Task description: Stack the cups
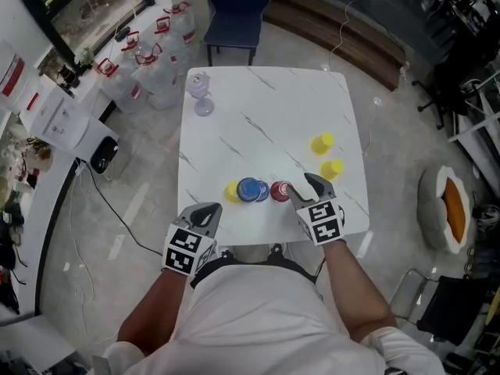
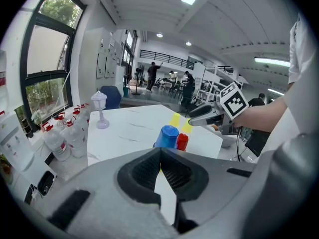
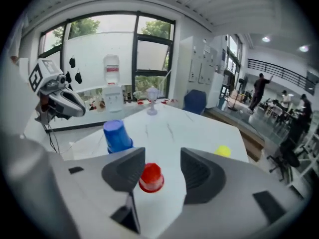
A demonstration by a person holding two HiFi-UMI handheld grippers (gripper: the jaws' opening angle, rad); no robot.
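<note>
Five upturned cups stand on the white marble table point(image 1: 266, 116). A yellow cup point(image 1: 232, 192), a blue cup point(image 1: 250, 188) and a red cup point(image 1: 279, 191) form a row near the front edge. Two more yellow cups point(image 1: 322, 142) point(image 1: 331, 168) sit to the right. My right gripper point(image 1: 302, 187) is open, and the red cup point(image 3: 151, 177) stands between its jaws, close to the left one, with the blue cup point(image 3: 117, 136) beyond to the left. My left gripper point(image 1: 206, 216) hovers at the front edge left of the row, jaws shut and empty, facing the blue cup point(image 2: 167, 136) and the red cup point(image 2: 182, 141).
A clear stemmed goblet point(image 1: 201, 94) stands at the table's far left corner. Water jugs point(image 1: 156, 65) crowd the floor to the left, and a blue chair point(image 1: 234, 10) is behind the table. A white dispenser point(image 1: 66, 123) sits by the left wall.
</note>
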